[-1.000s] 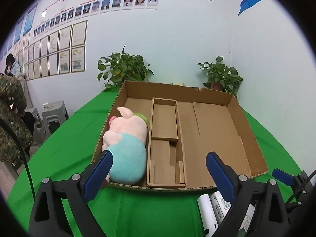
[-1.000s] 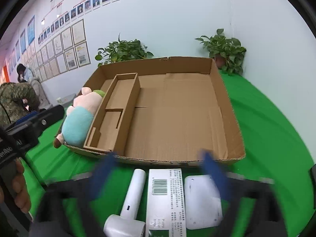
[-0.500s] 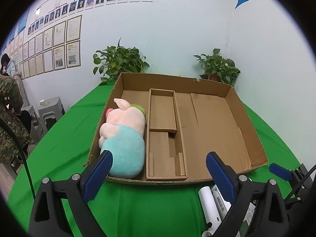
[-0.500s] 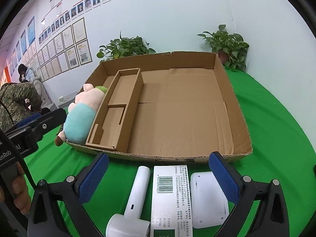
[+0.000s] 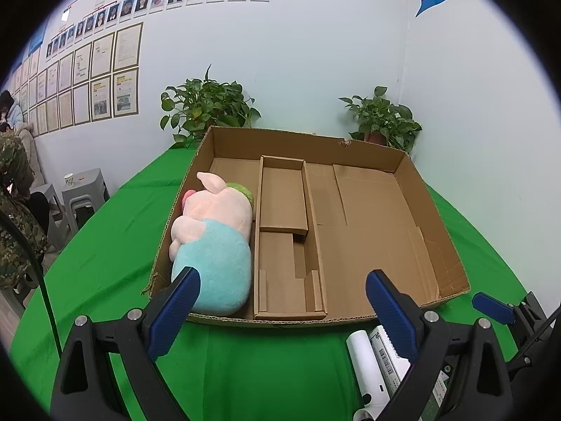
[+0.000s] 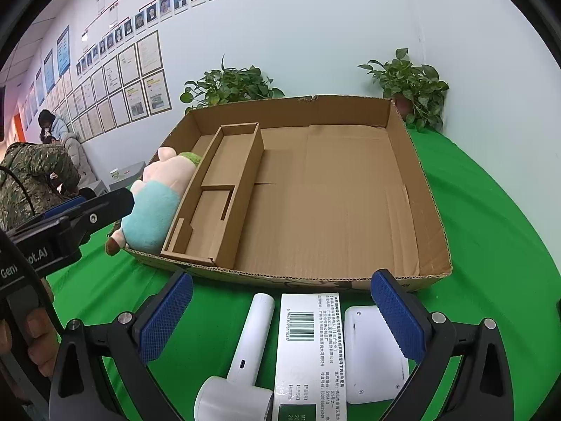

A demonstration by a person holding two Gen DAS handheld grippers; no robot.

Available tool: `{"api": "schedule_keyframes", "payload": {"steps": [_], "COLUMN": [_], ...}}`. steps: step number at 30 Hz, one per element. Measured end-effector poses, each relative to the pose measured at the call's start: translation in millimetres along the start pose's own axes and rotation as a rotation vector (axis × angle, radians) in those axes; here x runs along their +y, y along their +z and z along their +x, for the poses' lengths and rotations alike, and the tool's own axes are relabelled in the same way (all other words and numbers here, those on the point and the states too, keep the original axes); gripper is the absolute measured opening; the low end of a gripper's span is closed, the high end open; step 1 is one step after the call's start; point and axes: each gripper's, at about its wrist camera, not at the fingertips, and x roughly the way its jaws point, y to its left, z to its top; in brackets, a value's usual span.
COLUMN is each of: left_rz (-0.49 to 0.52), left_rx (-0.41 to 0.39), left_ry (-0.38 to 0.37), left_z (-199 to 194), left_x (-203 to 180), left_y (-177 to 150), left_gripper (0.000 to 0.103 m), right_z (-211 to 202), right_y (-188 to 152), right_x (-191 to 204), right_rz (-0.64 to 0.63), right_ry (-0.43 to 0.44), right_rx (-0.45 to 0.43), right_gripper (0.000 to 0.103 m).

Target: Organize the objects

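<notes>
Three white items are lined up on a green surface in front of a cardboard tray, with both hand-held grippers held open above them.

The right hand-held gripper is held with jaws wide apart, empty, over a white hair dryer, a barcoded box and a flat white device, which lie side by side just before the tray. The box is judged light and stiff, best pinched across its long edges; the smooth dryer may slip and is better taken at its handle. A soft plush pig is seen in the tray's left compartment. The left hand-held gripper is likewise open and empty. Compared with a second ago, the right view is now sharp rather than blurred, and the tray is seen slightly farther off.
</notes>
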Motion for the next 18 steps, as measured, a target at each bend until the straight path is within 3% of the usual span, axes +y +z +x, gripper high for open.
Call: {"api": "schedule_keyframes", "payload": {"steps": [18], "left_rz": [-0.005], "left_rx": [0.040], "left_ry": [-0.026], "left_z": [7.8], "left_x": [-4.9], "left_y": [-2.1], "left_gripper": [0.096], "right_z": [-6.4], "right_y": [-4.9], "right_x": [1.8], "right_rz": [-0.009], "right_ry": [0.049], "right_rx": [-0.003], "right_gripper": [0.102]}}
